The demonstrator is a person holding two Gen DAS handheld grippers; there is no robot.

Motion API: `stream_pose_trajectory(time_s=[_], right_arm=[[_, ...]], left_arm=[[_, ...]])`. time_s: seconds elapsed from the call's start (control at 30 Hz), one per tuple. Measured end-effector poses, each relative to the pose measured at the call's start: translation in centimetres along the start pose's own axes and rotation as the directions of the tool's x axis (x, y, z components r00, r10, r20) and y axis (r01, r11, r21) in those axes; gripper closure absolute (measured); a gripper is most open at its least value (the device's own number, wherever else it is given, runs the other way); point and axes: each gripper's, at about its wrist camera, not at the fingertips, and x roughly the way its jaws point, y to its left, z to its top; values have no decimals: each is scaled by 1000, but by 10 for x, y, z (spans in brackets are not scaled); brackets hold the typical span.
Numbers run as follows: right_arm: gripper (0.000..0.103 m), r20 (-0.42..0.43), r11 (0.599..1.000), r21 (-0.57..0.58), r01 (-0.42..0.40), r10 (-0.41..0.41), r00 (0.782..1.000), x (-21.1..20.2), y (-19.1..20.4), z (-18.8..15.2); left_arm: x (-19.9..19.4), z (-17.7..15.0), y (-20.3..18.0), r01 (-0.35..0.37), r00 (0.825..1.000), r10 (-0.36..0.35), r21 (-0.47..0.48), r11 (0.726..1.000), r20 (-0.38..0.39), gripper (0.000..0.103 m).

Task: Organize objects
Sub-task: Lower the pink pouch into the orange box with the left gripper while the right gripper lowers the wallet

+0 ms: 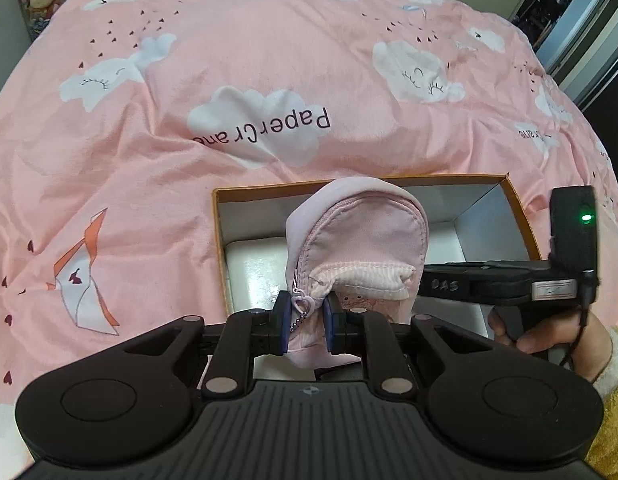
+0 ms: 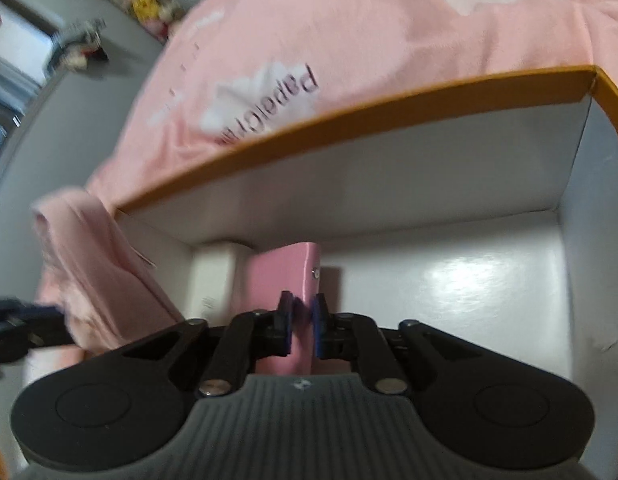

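While the left gripper [image 1: 307,322] pinches a pink pouch [image 1: 357,236] tight by its lower edge, the pouch hangs above the box [image 1: 519,216] | right gripper [image 2: 300,322] closed on a pink case [image 2: 283,276], inside the box beside a white block [image 2: 213,276] | box on pink bedcover [image 1: 229,48]

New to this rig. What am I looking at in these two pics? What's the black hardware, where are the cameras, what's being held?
No robot: a person holds a two-finger hand-held gripper in each hand, each with a fisheye camera looking along its fingers.

Left wrist view: the left hand-held gripper is shut on a small pink zip pouch, above an open orange-rimmed box standing on a pink cloud-print bedspread. The person's right hand shows at the right.

Right wrist view: the right hand-held gripper is shut on a flat pink case inside the box, beside a white item.
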Motion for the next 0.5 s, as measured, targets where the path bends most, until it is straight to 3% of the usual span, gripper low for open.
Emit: stream_pose_trajectory(time_s=[0.03, 0.1, 0.17, 0.33, 0.5], right_arm=[[102, -27, 1000, 2, 12, -12, 1000, 5, -2, 0], [103, -78, 998, 45, -41, 44, 996, 13, -9, -1], [102, -80, 997, 59, -51, 56, 995, 13, -11, -2], [96, 5, 999, 33, -6, 6, 1000, -15, -13, -4], [96, 96, 999, -3, 34, -33, 995, -50, -14, -14]], left_arm=[[2, 1, -1, 4, 1000, -4, 1, 1000, -7, 85], [6, 3, -1, 12, 1000, -12, -3, 1000, -18, 85], [11, 4, -2, 16, 999, -17, -10, 1000, -34, 85], [23, 8, -6, 55, 994, -57, -23, 998, -98, 84], [44, 9, -13, 40, 985, -43, -22, 999, -169, 84]])
